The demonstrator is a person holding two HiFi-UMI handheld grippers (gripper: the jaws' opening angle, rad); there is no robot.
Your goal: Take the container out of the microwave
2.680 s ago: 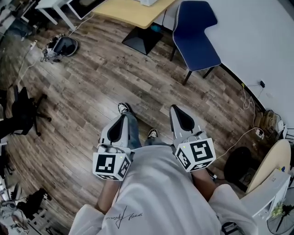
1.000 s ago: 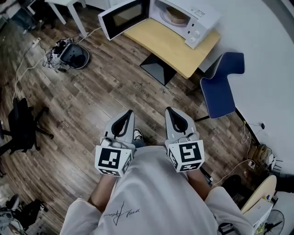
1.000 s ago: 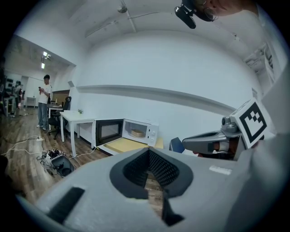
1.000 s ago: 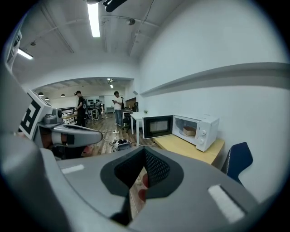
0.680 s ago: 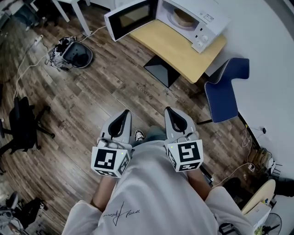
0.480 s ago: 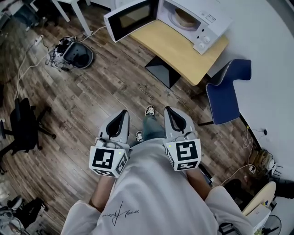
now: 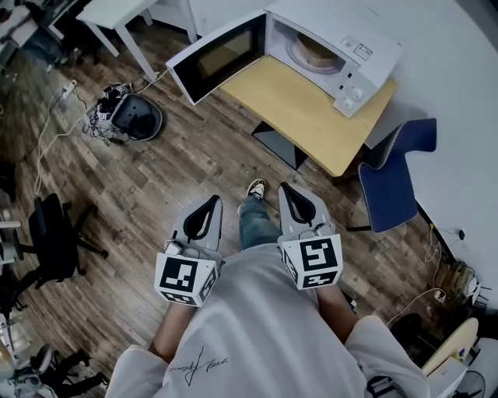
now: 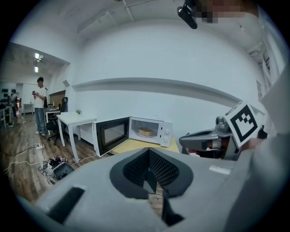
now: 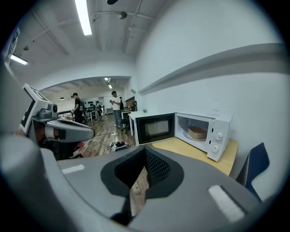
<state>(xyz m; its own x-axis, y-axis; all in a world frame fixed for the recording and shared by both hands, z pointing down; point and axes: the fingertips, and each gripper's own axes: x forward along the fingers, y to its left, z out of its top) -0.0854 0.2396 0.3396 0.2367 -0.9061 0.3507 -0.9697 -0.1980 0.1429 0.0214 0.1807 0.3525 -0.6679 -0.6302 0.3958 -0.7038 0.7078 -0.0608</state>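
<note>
Left gripper (image 7: 212,200): jaws closed tip to tip, nothing between them; held low in front of the torso, nose aimed toward the microwave (image 7: 350,27).
Right gripper (image 7: 285,188): jaws pressed together too, empty; near the left one and roughly parallel to it, not touching.
Container (image 7: 315,48): tan, low, round-looking; sits on the turntable plate inside the microwave cavity, untouched, well apart from both grippers.
Microwave: white, at the far end of the table (image 7: 311,116), close to the wall; two dials on the right-hand panel.
Door (image 7: 220,56): swung wide open to the left, dark window, reaching out past the table edge.
Table: light wood top on a black pedestal base; bare in front of the microwave.
Blue chair (image 7: 393,194): just right of the table, by the wall.
Floor (image 7: 156,179): dark wood planks; one shoe (image 7: 255,188) and a jeans leg showing between the two grippers.
Cable tangle (image 7: 109,116): on the floor left of the table, beside a dark round object (image 7: 140,120).
Office chair (image 7: 54,241): black, further left, well away from the table.
White table (image 7: 117,12): left of the open door.
Bystander (image 8: 41,106): standing at the far left of the left gripper view.
</note>
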